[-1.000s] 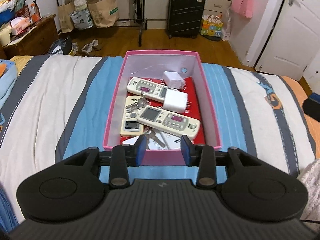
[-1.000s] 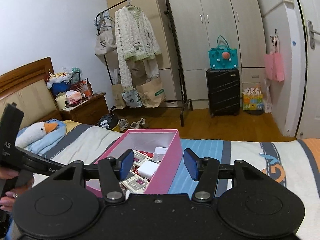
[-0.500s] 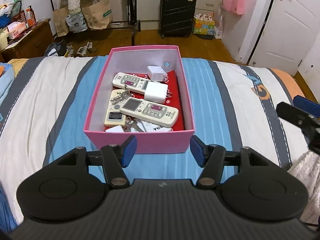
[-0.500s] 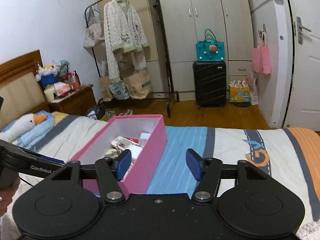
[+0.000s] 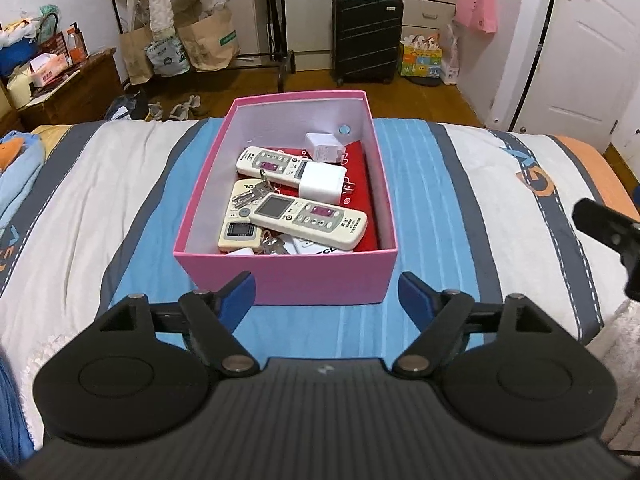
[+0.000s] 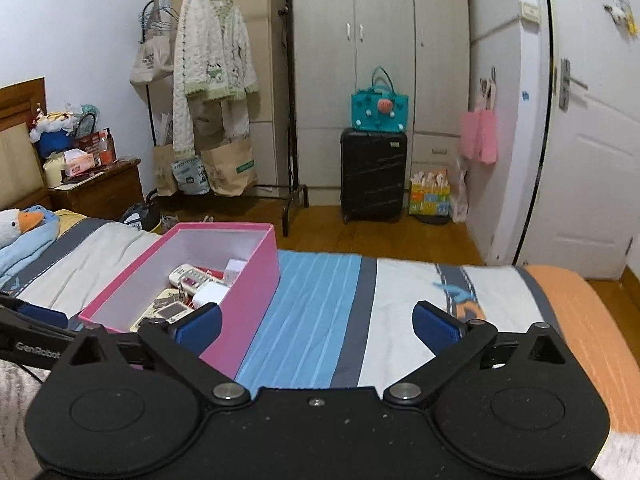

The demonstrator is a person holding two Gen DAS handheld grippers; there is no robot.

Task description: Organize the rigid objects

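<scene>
Pink box on striped bed, both grippers empty.

Left gripper just short of the box's near wall, jaws spread wide, holding nothing. Right gripper over the blue stripes right of the box, jaws likewise wide apart and empty. Inside the box: 3 remotes, the nearest lying across another, 2 white chargers, the larger on the far remote, and keys by the left wall.
</scene>
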